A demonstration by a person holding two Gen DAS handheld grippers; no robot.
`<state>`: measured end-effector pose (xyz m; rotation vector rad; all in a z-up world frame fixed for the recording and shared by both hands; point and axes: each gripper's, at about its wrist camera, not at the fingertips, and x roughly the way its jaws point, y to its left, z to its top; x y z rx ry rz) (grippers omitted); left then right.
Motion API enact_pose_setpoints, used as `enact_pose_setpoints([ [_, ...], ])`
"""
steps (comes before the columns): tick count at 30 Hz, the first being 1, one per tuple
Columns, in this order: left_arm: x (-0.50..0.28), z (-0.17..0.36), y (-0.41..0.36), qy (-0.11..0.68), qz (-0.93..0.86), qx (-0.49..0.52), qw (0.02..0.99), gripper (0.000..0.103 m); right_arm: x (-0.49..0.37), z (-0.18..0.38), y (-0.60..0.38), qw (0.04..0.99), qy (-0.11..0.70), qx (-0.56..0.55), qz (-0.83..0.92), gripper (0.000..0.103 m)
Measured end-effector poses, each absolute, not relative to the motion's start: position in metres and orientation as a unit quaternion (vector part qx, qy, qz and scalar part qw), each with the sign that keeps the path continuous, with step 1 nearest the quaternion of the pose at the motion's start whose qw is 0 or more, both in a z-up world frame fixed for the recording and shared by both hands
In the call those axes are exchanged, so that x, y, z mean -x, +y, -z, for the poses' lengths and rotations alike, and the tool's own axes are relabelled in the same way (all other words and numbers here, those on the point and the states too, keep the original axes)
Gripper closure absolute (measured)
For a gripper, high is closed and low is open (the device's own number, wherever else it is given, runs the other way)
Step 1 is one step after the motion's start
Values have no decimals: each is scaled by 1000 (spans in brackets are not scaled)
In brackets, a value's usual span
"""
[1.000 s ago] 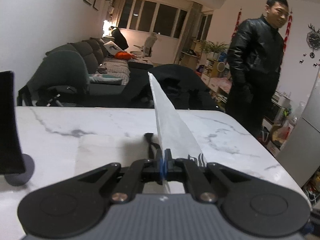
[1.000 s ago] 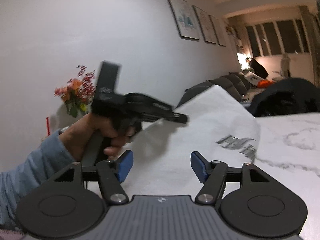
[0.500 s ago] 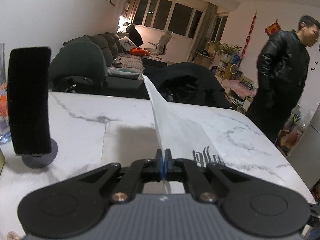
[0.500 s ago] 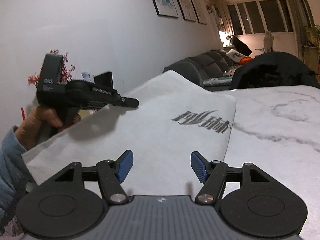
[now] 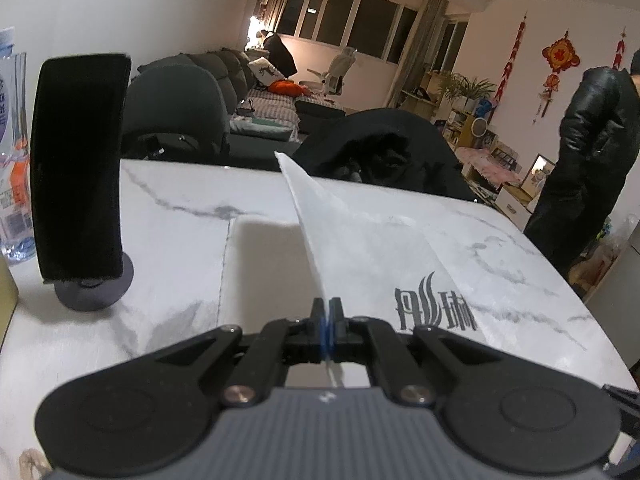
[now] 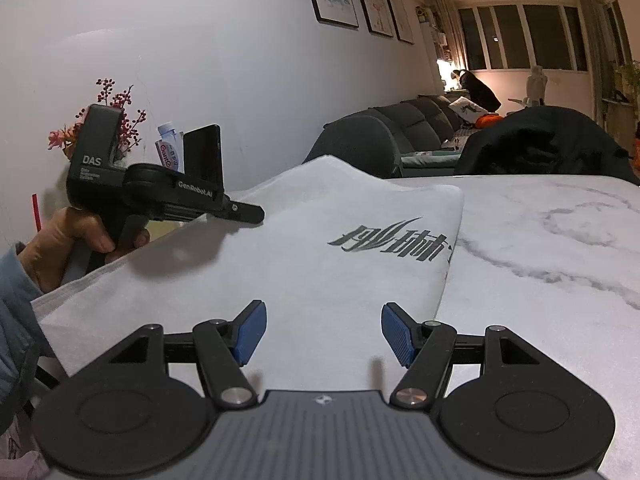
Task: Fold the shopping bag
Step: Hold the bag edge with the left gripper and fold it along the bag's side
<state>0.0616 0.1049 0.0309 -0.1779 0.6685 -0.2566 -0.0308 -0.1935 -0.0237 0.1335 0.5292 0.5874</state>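
Over the last second I've brought the bag (image 6: 320, 264) down: a second ago it stood steeply lifted, now it slopes low over the table (image 6: 540, 240), printed logo up, its far corner resting on the marble. My left tongs (image 5: 327, 322) are clamped on the bag's raised edge. My right tongs (image 6: 322, 330) hang apart over the near part of the bag, gripping nothing. I judge the fold is close to being laid flat. Left of the bag stand a phone on its stand (image 5: 78, 176) and a bottle (image 5: 10, 152), close enough to mind. Right of the bag the marble is bare out to the table's edge.
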Motion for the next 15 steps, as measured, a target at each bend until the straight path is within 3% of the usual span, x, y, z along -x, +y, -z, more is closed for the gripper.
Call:
enact_pose_setpoints([
  [15,-65,-5,111,355,107,89,924,102,15,28,-199,920,271,-63,-275,39],
])
